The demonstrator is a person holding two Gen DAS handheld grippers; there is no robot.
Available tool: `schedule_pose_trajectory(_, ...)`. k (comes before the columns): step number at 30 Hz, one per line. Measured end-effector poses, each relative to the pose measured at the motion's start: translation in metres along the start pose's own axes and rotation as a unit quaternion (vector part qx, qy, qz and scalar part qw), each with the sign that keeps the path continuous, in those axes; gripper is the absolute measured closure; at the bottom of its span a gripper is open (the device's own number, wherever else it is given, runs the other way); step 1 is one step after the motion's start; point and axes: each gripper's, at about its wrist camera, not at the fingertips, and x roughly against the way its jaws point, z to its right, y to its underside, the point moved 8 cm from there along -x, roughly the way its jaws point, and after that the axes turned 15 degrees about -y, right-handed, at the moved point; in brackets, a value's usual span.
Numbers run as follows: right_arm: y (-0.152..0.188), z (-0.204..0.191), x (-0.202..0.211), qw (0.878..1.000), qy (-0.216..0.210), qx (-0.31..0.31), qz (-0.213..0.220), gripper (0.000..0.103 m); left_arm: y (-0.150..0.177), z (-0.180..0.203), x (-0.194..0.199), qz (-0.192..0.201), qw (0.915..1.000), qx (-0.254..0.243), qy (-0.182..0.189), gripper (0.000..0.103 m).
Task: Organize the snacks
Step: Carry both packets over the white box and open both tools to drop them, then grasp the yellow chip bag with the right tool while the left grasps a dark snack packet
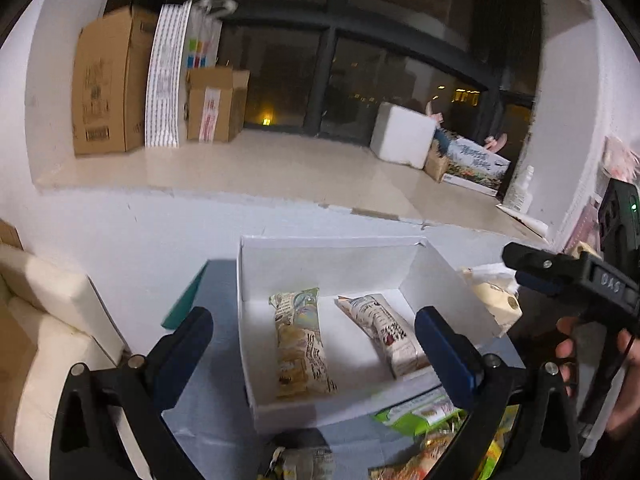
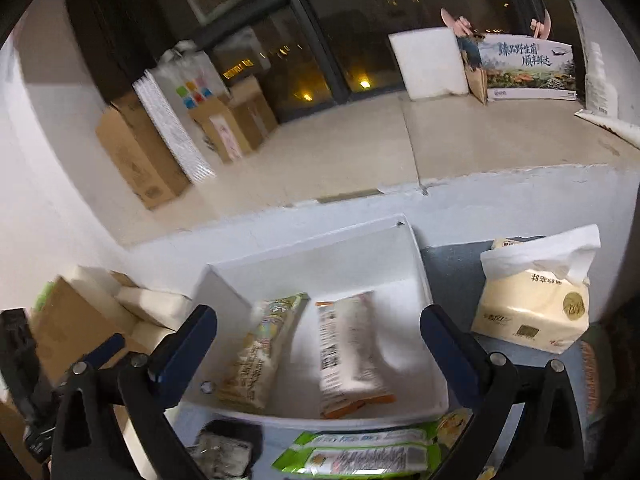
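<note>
Left gripper (image 1: 314,344): blue-padded jaws spread wide, nothing between them, poised above white open cardboard box (image 1: 320,248). Right gripper (image 2: 318,344): jaws likewise spread, nothing held, over same box. Inside box, on floor: pale printed snack packet (image 1: 300,344) lying left, white printed snack packet (image 1: 384,332) lying right, apart. Just before box: green-edged snack wrappers (image 2: 360,454), dark crumpled packet (image 2: 224,452). Right of box: cream tissue pack (image 2: 534,312).

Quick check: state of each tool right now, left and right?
Left tool: open, holding nothing, above the white box.
Right tool: open, holding nothing, also above the white box.
</note>
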Motion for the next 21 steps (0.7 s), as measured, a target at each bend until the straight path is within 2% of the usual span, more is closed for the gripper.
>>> schedule_pose_trajectory(4, 0.021, -0.017, 0.052, 0.997, 0.039, 0.05, 0.038, 0.0, 0.02, 0.008, 0.041, 0.015, 0.9992, -0.025, 0.026, 0.0)
schedule_pose_trajectory(6, 0.035, -0.024, 0.071, 0.997, 0.036, 0.059, 0.042, 0.0, 0.033, 0.011, 0.061, 0.021, 0.9988, -0.035, 0.029, 0.0)
schedule_pose_trajectory(10, 0.096, -0.029, 0.113, 1.0, 0.004, 0.026, 0.003, 0.0, 0.07, 0.02, 0.107, 0.028, 0.9965, -0.049, 0.061, 0.0)
schedule_pose_trajectory(11, 0.11, -0.028, 0.121, 1.0, 0.007, 0.027, -0.002, 0.0, 0.08, 0.022, 0.118, 0.026, 0.9959, -0.055, 0.066, 0.0)
schedule_pose_trajectory(12, 0.123, -0.027, 0.129, 0.999, 0.017, 0.032, 0.0, 0.0, 0.087, 0.022, 0.127, 0.029, 0.9958, -0.056, 0.067, 0.0)
schedule_pose_trajectory(15, 0.165, -0.009, 0.155, 0.994, 0.089, 0.052, 0.02, 0.0, 0.108, 0.02, 0.152, 0.029, 0.9957, -0.048, 0.073, 0.0)
schedule_pose_trajectory(18, 0.189, 0.007, 0.158, 0.993, 0.108, 0.051, 0.014, 0.0, 0.126, 0.019, 0.17, 0.028, 0.9952, -0.042, 0.083, 0.0)
schedule_pose_trajectory(21, 0.195, 0.021, 0.149, 0.992, 0.116, 0.042, -0.001, 0.0, 0.14, 0.014, 0.181, 0.033, 0.9961, -0.054, 0.062, 0.0)
